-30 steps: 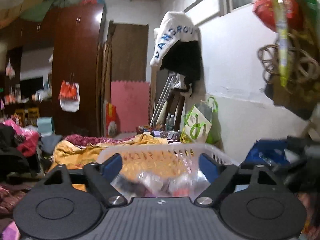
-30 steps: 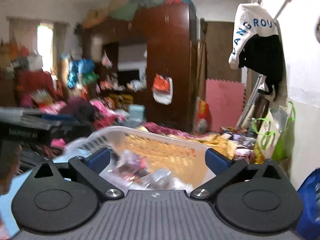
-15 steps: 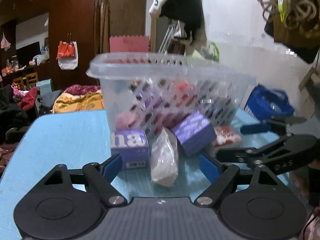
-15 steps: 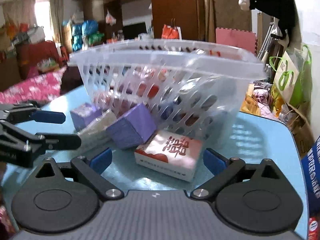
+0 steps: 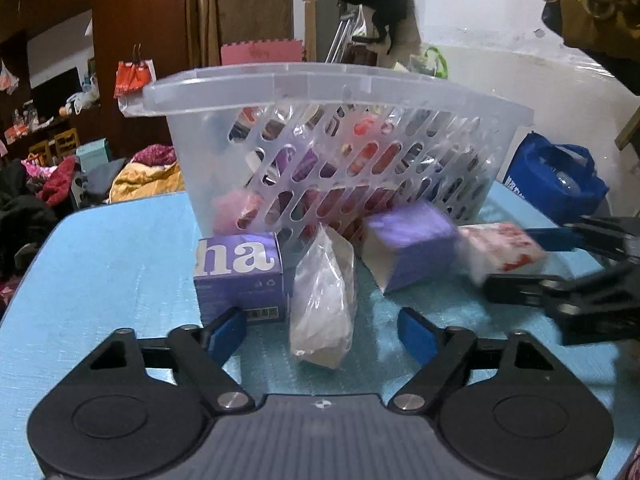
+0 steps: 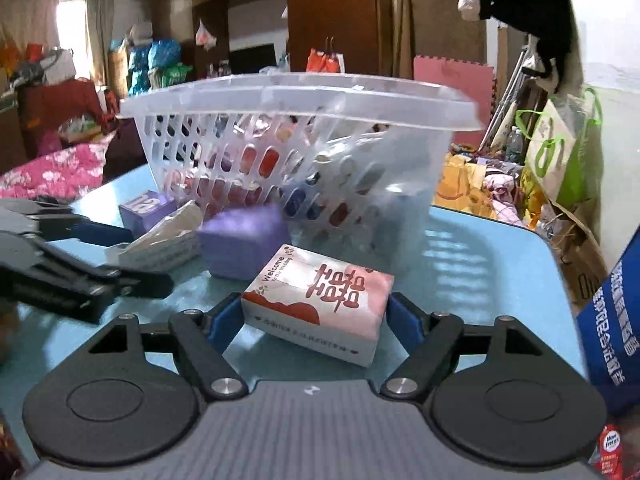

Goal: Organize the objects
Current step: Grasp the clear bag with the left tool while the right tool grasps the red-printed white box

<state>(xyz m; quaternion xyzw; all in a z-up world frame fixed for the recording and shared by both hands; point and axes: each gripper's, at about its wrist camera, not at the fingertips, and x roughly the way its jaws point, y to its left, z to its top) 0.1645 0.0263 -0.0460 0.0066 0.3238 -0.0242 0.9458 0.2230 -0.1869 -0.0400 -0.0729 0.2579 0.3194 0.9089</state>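
A clear plastic basket [image 5: 328,152] with several packets inside stands on the blue table [image 5: 112,264]; it also shows in the right wrist view [image 6: 296,148]. In front of it lie a purple box marked "ha" [image 5: 240,276], a clear plastic bag [image 5: 324,296], a second purple box [image 5: 412,240] and a pink-and-white tissue box [image 6: 320,300]. My left gripper [image 5: 322,330] is open, its fingers on either side of the near end of the plastic bag. My right gripper [image 6: 312,322] is open, its blue pads on either side of the tissue box.
A blue bag [image 5: 556,176] sits at the table's right edge; in the right wrist view it [image 6: 612,312] is close to my right side. Beyond the table are piled clothes [image 5: 144,176], a dark wardrobe [image 5: 132,40] and a green-handled bag [image 6: 560,152].
Both grippers dropped from above the basket to table level, then moved forward. The left now straddles the plastic bag and the right straddles the tissue box.
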